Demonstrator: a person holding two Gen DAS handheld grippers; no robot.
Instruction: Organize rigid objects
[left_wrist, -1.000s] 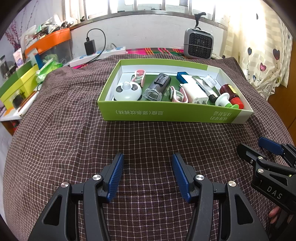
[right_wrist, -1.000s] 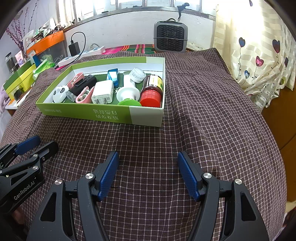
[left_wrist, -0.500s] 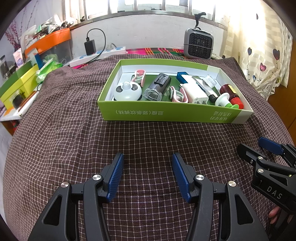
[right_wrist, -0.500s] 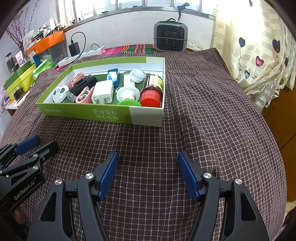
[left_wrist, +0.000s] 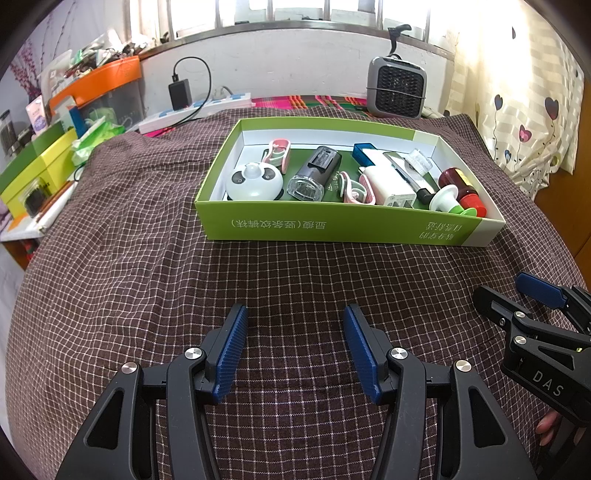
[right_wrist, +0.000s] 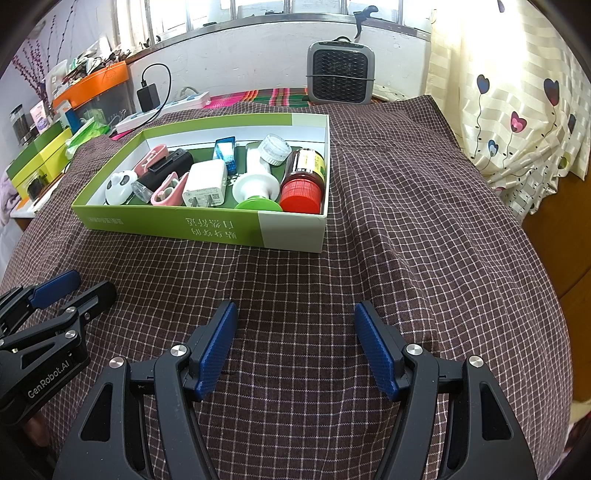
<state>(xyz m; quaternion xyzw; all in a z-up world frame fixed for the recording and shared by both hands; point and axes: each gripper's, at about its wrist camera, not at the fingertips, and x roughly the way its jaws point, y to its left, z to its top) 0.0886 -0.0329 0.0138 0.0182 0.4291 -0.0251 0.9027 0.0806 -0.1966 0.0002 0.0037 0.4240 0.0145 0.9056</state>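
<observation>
A brown checked cloth (left_wrist: 129, 280) covers the whole surface under me, and it is bare where my grippers hover. On it, beyond both grippers, sits a shallow green box (left_wrist: 332, 229) with white inner walls, and all the small things lie inside it. Behind the box, by the white wall, stands a grey heater (right_wrist: 341, 74), with a white power strip (left_wrist: 199, 109) off to its left.

My left gripper (left_wrist: 293, 347) hangs over the cloth with its blue pads (left_wrist: 229, 350) well apart and nothing between them. My right gripper (right_wrist: 293, 341) is just beside it, also spread wide and holding nothing.

Inside the box, from the left end: a white panda-faced dome (left_wrist: 254, 181), a black cylinder with a clear end (left_wrist: 314, 173), a white plug adapter (right_wrist: 205, 184), and a brown bottle with a red cap (right_wrist: 303, 177) lying against the right wall. Beside the bottle is a white piece on a green base (right_wrist: 256, 192). Two pink clips lie here too, one (left_wrist: 277, 153) behind the panda, the other (left_wrist: 354, 190) between the cylinder and the adapter. A small blue box (right_wrist: 226, 151) and a ribbed white cap (right_wrist: 274, 147) lie toward the back.
</observation>
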